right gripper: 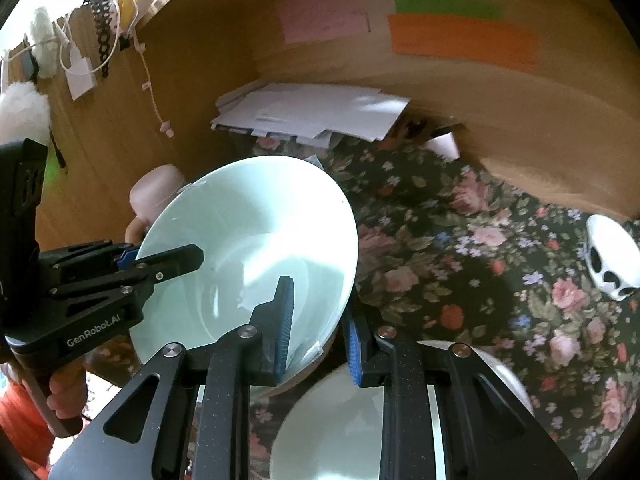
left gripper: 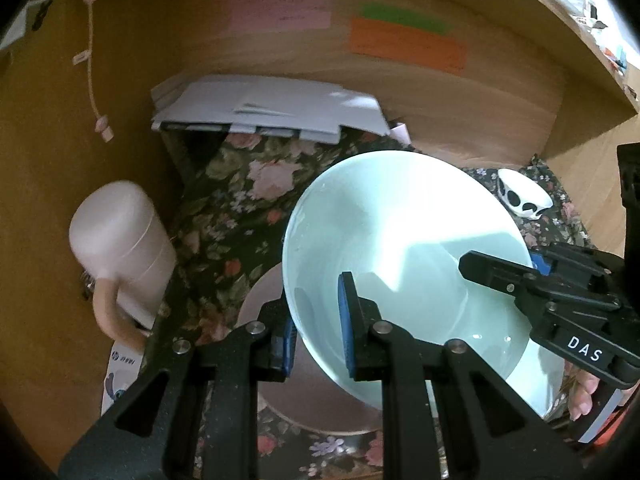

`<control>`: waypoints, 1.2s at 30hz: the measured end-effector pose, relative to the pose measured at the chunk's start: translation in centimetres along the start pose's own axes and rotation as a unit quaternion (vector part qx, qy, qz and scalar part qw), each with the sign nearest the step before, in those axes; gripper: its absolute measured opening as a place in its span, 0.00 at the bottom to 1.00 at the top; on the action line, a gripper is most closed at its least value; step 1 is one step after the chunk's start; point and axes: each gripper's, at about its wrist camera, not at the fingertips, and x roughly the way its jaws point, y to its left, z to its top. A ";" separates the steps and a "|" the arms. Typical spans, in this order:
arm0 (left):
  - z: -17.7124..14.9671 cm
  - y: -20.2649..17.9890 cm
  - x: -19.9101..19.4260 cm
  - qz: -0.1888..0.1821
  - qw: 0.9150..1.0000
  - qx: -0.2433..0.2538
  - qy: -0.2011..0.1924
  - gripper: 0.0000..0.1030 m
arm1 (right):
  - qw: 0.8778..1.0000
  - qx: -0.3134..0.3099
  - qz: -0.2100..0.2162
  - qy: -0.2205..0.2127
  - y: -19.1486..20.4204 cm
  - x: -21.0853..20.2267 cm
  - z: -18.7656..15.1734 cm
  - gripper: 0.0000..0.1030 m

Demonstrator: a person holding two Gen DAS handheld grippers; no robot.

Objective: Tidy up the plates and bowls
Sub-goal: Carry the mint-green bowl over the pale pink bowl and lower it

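Over flowered cloth [right gripper: 460, 248], between your two grippers: left gripper [left gripper: 318, 320] clamped on rim of pale green bowl [left gripper: 400, 240], one pad inside, one outside. Right gripper [right gripper: 318, 328] clamped on opposite rim, same way. Bowl tilted, lifted, above pinkish plate [left gripper: 276, 380]; second pale bowl [right gripper: 332, 432] sits just below right gripper.

Risks, as judgement:
- glazed rim slippery, thin grip; bowl can slide out if you loosen one side first
- uneven lowering can knock rim against plate
- pink mug [left gripper: 124, 240] near left side; keep away.

light: bright patches, warm dim surround | shadows: hard | edges: fisheye-warped, vignetted | blur: slight
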 end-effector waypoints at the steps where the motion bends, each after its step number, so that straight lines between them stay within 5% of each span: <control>1: -0.2 0.3 0.1 0.002 1.000 -0.002 0.002 0.18 | 1.000 0.000 0.003 0.003 0.1 0.3 -0.1 0.21; 24: -3.6 3.5 4.0 0.002 0.997 -0.027 0.066 0.18 | 0.997 -0.019 0.004 0.075 1.1 4.6 -1.2 0.22; 36: -3.4 2.5 4.7 0.021 0.998 -0.002 0.063 0.17 | 0.998 -0.025 -0.002 0.063 0.7 4.0 -1.1 0.23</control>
